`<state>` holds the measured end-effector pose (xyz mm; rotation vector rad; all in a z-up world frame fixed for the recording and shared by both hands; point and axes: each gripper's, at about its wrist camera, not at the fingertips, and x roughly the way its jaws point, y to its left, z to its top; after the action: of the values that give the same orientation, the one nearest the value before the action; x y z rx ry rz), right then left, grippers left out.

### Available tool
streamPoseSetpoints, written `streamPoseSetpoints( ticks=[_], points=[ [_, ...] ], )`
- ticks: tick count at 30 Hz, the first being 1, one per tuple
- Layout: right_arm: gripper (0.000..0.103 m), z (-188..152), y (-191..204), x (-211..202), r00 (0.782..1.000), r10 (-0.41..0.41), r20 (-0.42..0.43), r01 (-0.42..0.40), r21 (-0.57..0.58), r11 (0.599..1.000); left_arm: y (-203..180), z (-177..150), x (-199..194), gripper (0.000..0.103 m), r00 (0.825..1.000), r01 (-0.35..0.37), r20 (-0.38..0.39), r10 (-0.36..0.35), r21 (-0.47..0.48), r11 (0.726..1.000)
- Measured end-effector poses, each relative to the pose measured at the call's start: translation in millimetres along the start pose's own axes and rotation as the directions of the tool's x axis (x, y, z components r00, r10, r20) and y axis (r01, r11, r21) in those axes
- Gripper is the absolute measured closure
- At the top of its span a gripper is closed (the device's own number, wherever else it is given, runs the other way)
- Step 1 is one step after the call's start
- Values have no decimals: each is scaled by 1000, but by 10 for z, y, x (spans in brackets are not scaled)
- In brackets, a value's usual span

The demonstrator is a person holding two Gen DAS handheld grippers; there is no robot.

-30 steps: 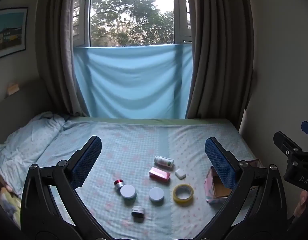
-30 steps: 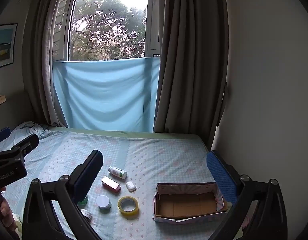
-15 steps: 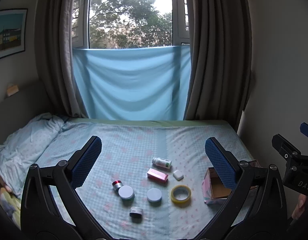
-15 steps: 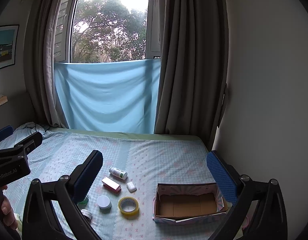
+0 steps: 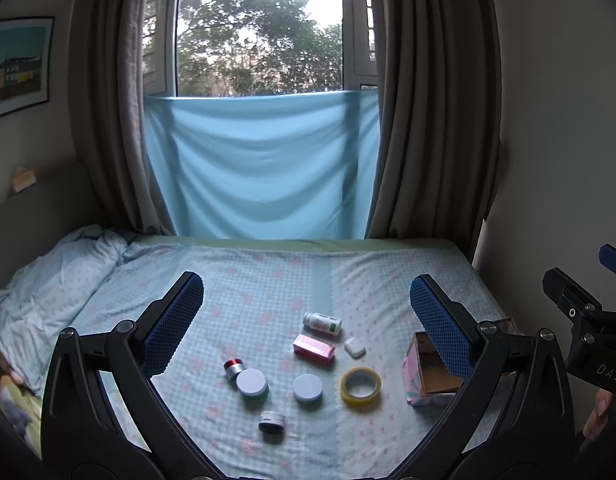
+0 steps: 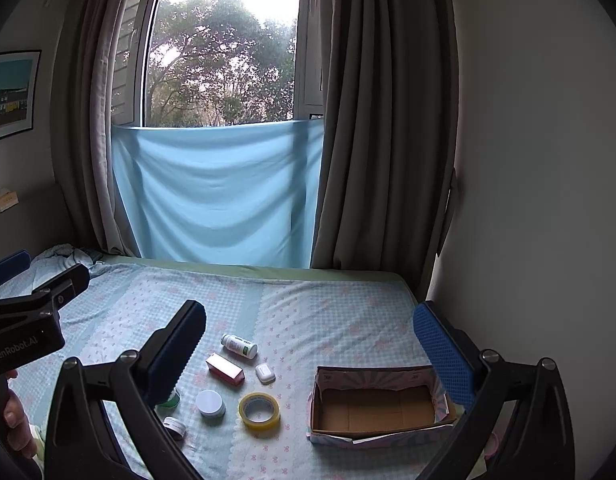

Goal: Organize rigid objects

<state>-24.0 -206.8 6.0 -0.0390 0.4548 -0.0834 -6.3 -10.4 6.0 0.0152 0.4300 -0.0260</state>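
Note:
Small items lie on the bed: a white pill bottle [image 5: 322,323] [image 6: 239,345], a pink box [image 5: 313,348] [image 6: 224,368], a white case [image 5: 354,347] [image 6: 265,373], a yellow tape roll [image 5: 360,385] [image 6: 259,410], two round white-lidded jars [image 5: 252,384] [image 5: 307,387], a small tin [image 5: 271,421] and a red-capped cylinder [image 5: 232,367]. An empty open cardboard box [image 6: 377,404] [image 5: 427,372] sits to their right. My left gripper [image 5: 306,324] and right gripper [image 6: 309,350] hover above the bed, both open and holding nothing.
A checked blue sheet [image 5: 268,288] covers the bed, with a bunched duvet [image 5: 56,276] at the left. Behind are a blue cloth [image 5: 260,164], grey curtains and a window. A wall [image 6: 527,200] borders the right side. A hand [image 6: 16,424] holds the left gripper.
Both views have shifted slightly, so the objects sit a little higher and farther in frame. Nothing on the bed has moved and both grippers stay open.

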Motion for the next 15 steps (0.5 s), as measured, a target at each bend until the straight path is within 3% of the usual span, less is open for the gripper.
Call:
streamPoseSetpoints(
  ticks=[15],
  points=[
    [0,-48,56,7,1000,3,0,-3,-18,1000,78,-42,-43,1,1000,-1,-4,1,-7,1000]
  ],
)
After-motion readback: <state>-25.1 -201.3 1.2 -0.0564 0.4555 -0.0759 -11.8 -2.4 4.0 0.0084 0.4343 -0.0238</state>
